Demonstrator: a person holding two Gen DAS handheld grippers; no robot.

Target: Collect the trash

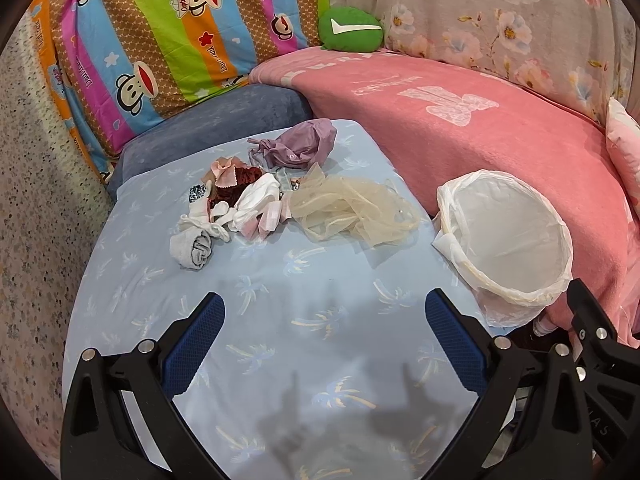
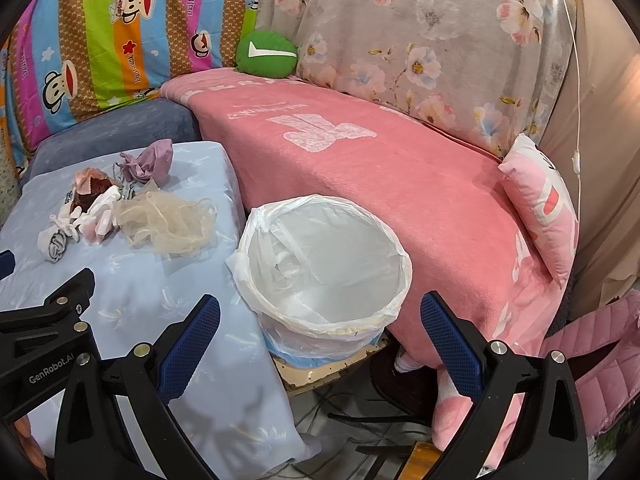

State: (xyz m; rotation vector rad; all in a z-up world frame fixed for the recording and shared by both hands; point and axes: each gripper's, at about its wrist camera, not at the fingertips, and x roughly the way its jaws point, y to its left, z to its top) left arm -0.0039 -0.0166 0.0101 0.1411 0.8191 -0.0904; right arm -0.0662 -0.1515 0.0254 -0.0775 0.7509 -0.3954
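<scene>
1. Two claws hang above a pale blue sheet [image 1: 280,320] printed with palm trees; the left gripper [image 1: 325,344] is released, its blue-padded fingers spread wide with nothing between them.
2. Ahead of that left claw, well beyond its fingertips, lies a heap of trash: a beige mesh net [image 1: 352,208], a crumpled purple pouch [image 1: 304,144] farther off, white and pink scraps [image 1: 256,204], a dark red piece [image 1: 236,188], and a rolled grey-white cloth [image 1: 194,248] nearest its left finger.
3. Ahead and to the right of the left claw stands a bin lined with a white plastic bag [image 1: 508,236], against the pink blanket [image 1: 480,132].
4. Spread just as wide and holding nothing, the right gripper [image 2: 320,348] hovers with the lined bin directly ahead between its fingers.
5. Off to the right claw's left sits the same trash heap, and the left claw's black frame shows at that edge.
6. Beyond both claws rest a green cushion [image 2: 266,54] and a striped monkey-print quilt [image 1: 160,32].
</scene>
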